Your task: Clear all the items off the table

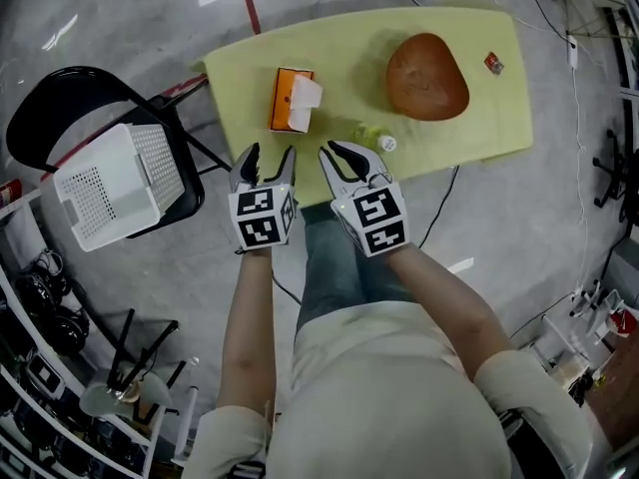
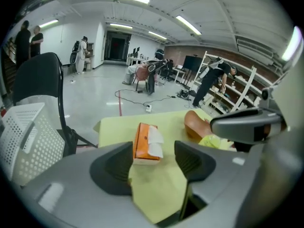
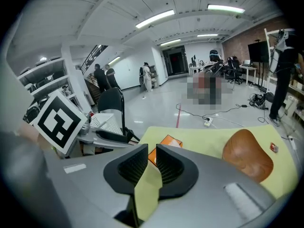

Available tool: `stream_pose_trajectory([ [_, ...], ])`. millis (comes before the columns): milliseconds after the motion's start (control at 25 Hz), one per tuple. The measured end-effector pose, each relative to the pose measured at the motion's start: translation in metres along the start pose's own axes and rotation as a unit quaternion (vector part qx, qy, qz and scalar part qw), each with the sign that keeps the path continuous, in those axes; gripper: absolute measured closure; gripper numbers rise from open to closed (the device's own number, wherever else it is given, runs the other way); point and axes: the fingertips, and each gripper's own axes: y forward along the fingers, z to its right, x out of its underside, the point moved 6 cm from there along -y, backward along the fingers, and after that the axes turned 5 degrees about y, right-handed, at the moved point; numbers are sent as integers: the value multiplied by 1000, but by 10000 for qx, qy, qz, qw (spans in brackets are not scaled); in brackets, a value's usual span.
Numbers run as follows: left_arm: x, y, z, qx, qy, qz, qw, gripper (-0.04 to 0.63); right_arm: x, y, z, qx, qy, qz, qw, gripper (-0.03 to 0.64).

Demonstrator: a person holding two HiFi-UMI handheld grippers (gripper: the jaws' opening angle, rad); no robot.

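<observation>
Forearms extended side by side. Left gripper (image 1: 270, 160) and right gripper (image 1: 349, 160) hang over the near edge of the table (image 1: 499, 118), angled down. Left jaws well apart, empty. Right jaws narrowly apart, empty. Tissue box (image 1: 291, 100) lies on the table ahead of the left gripper, long axis pointing away from the person.

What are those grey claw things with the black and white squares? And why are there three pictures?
They are two grabbing tools that a person holds. One picture is from a camera on the person's head, looking down. The other two are from cameras riding on the left gripper and the right gripper. On the yellow table lie an orange tissue box, a brown rounded thing, a small bottle and a tiny red thing. Both grippers are open and hold nothing.
</observation>
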Motion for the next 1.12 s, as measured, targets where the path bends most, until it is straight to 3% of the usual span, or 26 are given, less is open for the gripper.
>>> stream_pose_trajectory([
  [360,20,73,-8,214,-3,-697,9973,218,14,21,15,88,297,-96,9995,572],
  [640,18,126,-9,301,105,-1006,9944,124,16,31,23,120,462,-95,9988,594],
  [1120,17,189,-10,264,261,-1330,9904,66,33,38,25,120,698,-205,9973,597],
])
